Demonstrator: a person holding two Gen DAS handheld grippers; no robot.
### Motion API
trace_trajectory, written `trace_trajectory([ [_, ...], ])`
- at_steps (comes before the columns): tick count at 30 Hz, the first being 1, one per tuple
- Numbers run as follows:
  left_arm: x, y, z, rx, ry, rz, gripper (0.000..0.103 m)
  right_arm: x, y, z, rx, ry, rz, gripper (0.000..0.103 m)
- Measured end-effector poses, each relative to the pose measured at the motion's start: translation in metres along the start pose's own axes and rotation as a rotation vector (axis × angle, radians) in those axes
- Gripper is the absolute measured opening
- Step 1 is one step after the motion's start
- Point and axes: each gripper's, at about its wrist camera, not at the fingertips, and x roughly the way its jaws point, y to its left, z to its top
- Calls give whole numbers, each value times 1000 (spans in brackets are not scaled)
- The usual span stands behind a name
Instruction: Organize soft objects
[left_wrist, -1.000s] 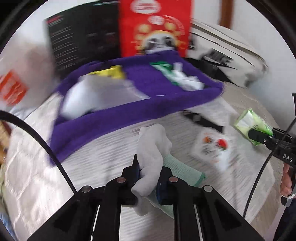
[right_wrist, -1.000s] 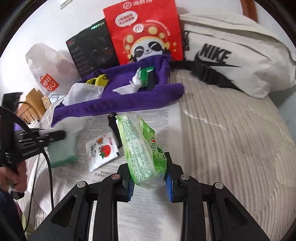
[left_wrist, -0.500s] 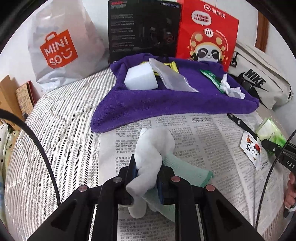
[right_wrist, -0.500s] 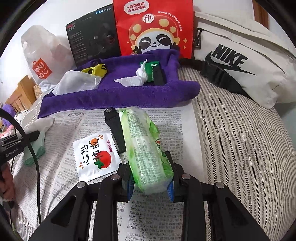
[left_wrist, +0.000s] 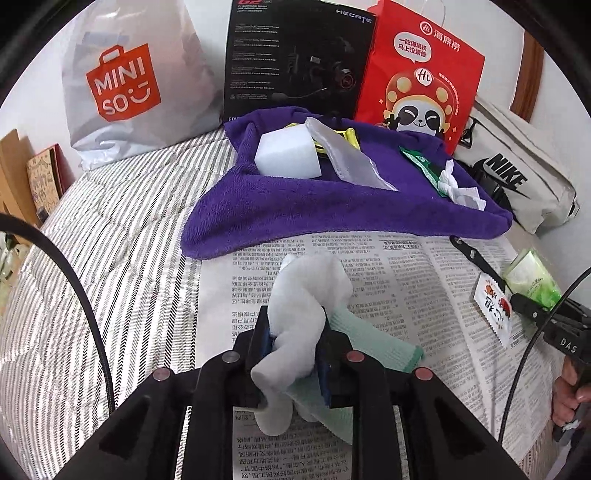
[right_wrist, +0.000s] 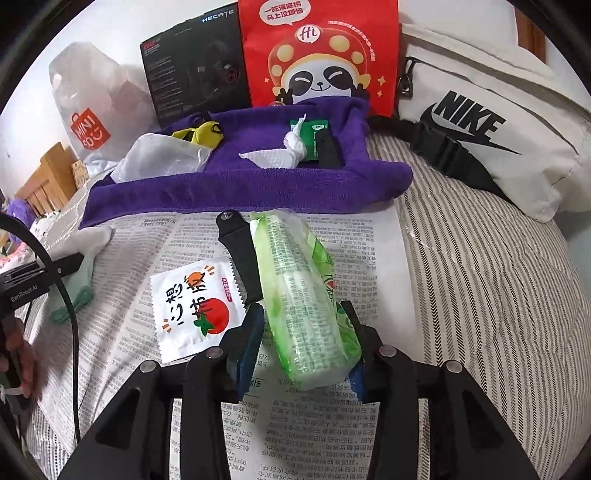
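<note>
I am holding my left gripper (left_wrist: 295, 347) low over the newspaper (left_wrist: 406, 280), and its jaws have just been easing apart, though the pads are still pinching the white-and-mint sock (left_wrist: 306, 314), whose green cuff is trailing onto the print to the right. My right gripper (right_wrist: 303, 339) has just been opening too; the green tissue pack (right_wrist: 299, 291) is lying on the paper between its jaws, and the left pad is standing clear of it. Just beside the pack a black strap piece (right_wrist: 240, 251) and a tomato sachet (right_wrist: 195, 306) are crowding the left side. The purple towel (left_wrist: 332, 210) is bordering the newspaper's far edge, with open striped bedding (left_wrist: 110, 240) lying bare to the left.
</note>
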Motion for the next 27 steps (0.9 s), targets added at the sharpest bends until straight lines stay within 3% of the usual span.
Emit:
trace_trajectory([
  [27,0,-4,0,14,2,15,21,-1,0,-1,7,-3,7,42],
])
